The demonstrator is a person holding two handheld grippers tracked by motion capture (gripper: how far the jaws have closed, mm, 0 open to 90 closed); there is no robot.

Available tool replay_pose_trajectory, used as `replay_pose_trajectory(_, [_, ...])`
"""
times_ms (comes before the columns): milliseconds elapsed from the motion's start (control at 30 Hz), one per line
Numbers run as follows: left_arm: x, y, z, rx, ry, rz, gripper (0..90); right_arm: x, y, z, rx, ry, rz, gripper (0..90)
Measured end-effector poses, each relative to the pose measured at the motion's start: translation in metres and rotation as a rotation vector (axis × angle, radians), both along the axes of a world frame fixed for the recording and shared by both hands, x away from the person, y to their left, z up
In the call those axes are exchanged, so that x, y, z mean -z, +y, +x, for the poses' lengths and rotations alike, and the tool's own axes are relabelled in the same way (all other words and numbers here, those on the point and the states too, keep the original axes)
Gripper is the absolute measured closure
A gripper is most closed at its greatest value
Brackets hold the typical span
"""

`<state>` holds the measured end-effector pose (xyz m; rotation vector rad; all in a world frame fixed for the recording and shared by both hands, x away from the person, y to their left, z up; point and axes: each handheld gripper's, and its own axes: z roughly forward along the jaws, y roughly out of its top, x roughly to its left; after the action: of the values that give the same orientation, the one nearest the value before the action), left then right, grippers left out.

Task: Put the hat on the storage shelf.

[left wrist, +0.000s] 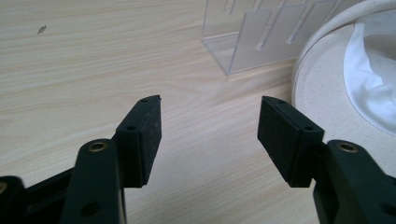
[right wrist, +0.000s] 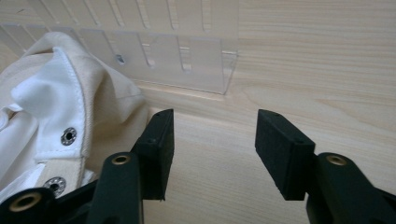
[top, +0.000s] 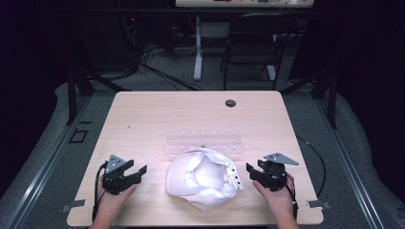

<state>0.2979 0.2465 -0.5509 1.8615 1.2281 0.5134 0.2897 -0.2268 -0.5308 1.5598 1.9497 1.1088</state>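
A cream cap lies upside down on the wooden table, its white lining and snap strap facing up. Just behind it stands a clear acrylic rack with slots. My left gripper rests on the table to the left of the cap, jaws open with only bare wood between them. In the left gripper view the cap's brim and the rack lie ahead to the right. My right gripper sits to the right of the cap, open and holding nothing. The cap's snaps show beside its left jaw.
A dark round grommet sits near the table's far edge. Beyond the table stand a black chair and a white desk leg among floor cables. Bare wood lies to the left and far side of the rack.
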Motion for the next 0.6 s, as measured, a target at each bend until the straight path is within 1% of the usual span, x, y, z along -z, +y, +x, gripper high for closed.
replay_pose_trajectory(33, [0.0,0.0,0.0,0.001,-0.004,-0.002,41.3,0.0,0.0,0.0,0.0,0.0,0.0,50.3])
replay_pose_trajectory(67, [0.0,-0.001,-0.001,0.0,-0.015,-0.002,42.3,0.0,0.001,0.0,-0.002,0.002,0.011,51.3])
replay_pose_trajectory(133, [-0.001,-0.002,-0.001,-0.001,-0.017,0.001,44.4,-0.001,0.003,-0.001,-0.009,0.015,0.015,51.5])
replay_pose_trajectory(200, [-0.001,-0.003,-0.002,-0.001,-0.017,0.011,44.4,-0.002,0.004,-0.001,-0.012,0.026,0.015,51.5])
replay_pose_trajectory(267, [-0.001,-0.004,-0.003,0.001,-0.014,0.022,44.3,-0.004,0.006,-0.002,-0.018,0.035,0.031,51.5])
replay_pose_trajectory(300, [-0.001,-0.005,-0.003,0.004,-0.009,0.025,44.3,-0.005,0.007,-0.002,-0.023,0.042,0.031,51.5])
replay_pose_trajectory(333, [-0.001,-0.006,-0.003,0.002,-0.009,0.029,44.1,-0.007,0.008,-0.002,-0.026,0.048,0.039,51.5])
replay_pose_trajectory(367, [0.0,-0.007,-0.003,0.004,-0.008,0.032,44.1,-0.013,0.008,-0.003,-0.031,0.059,0.06,51.6])
replay_pose_trajectory(400, [0.0,-0.008,-0.004,0.005,-0.01,0.037,44.1,-0.013,0.008,-0.003,-0.031,0.059,0.06,51.6])
replay_pose_trajectory(433, [-0.001,-0.009,-0.004,0.008,-0.002,0.043,44.1,-0.017,0.008,-0.003,-0.038,0.073,0.072,51.6])
replay_pose_trajectory(467, [0.0,-0.01,-0.004,0.014,-0.011,0.046,44.0,-0.023,0.008,0.0,-0.047,0.098,0.103,51.6])
replay_pose_trajectory(500, [0.0,-0.012,-0.004,0.018,-0.013,0.048,44.0,-0.023,0.008,0.0,-0.047,0.098,0.103,51.6])
replay_pose_trajectory(533, [0.0,-0.013,-0.004,0.02,-0.013,0.049,44.0,-0.025,0.008,0.0,-0.053,0.111,0.123,51.6])
replay_pose_trajectory(600, [0.0,-0.014,-0.004,0.032,-0.012,0.057,44.1,-0.028,0.007,0.003,-0.071,0.163,0.156,51.5])
